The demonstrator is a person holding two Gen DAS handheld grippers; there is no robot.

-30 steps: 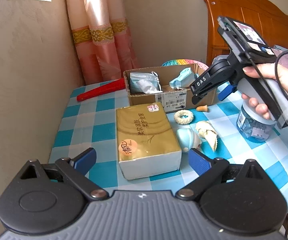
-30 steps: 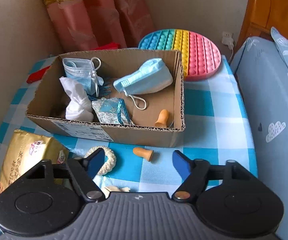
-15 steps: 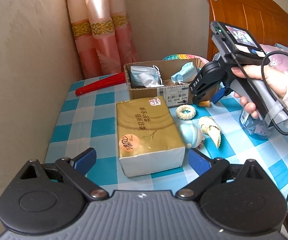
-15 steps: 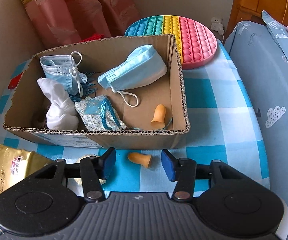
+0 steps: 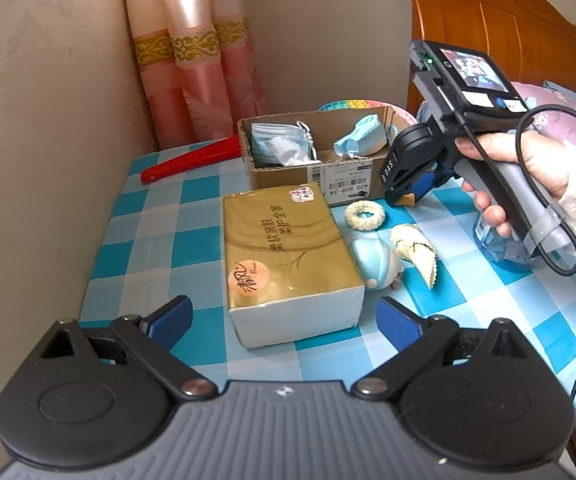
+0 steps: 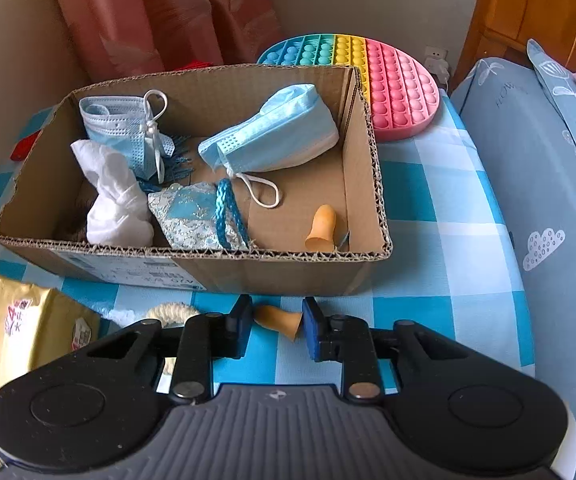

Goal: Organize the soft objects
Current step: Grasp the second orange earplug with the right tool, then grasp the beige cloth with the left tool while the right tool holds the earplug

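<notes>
Blue-checked tablecloth beside curtains: right claw pinching an orange earplug, left claw spread wide.

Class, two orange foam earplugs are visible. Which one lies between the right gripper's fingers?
The orange foam earplug on the checked tablecloth, outside the cardboard box; the other earplug stands inside it.

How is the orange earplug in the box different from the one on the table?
The earplug in the cardboard box stands up, wide end down; the earplug on the table lies on its side. The boxed one is free; the other sits between the right gripper fingers. Both are orange and bell-shaped.
</notes>
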